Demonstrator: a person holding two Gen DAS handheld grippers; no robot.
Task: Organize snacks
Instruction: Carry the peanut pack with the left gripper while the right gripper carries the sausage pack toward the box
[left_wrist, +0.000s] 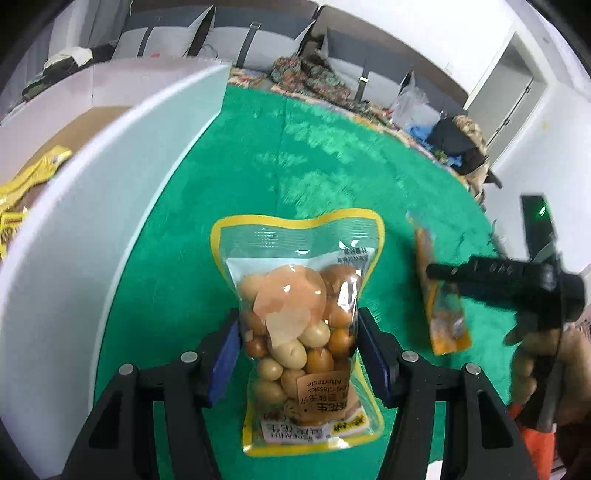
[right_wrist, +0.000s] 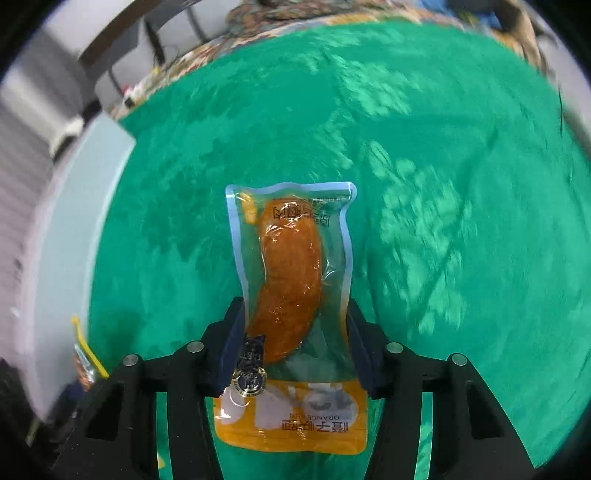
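My left gripper (left_wrist: 299, 343) is shut on a clear bag of peanuts (left_wrist: 295, 291) with a yellow border; its blue pads press on both sides of the bag's middle. The bag hangs over the green cloth (left_wrist: 314, 147), just right of the white box flap (left_wrist: 92, 221). My right gripper (right_wrist: 295, 339) is shut on an orange snack packet (right_wrist: 291, 266), with a pad against each long edge. The left wrist view shows that same orange packet (left_wrist: 443, 314) under the right gripper (left_wrist: 439, 271), to the right of the peanut bag.
An open cardboard box with white flaps stands at the left, and yellow packets (left_wrist: 22, 184) lie inside it. The box's wall (right_wrist: 74, 221) also shows at the left of the right wrist view. A hand (left_wrist: 535, 362) holds the right gripper. Clutter lines the far edge of the cloth.
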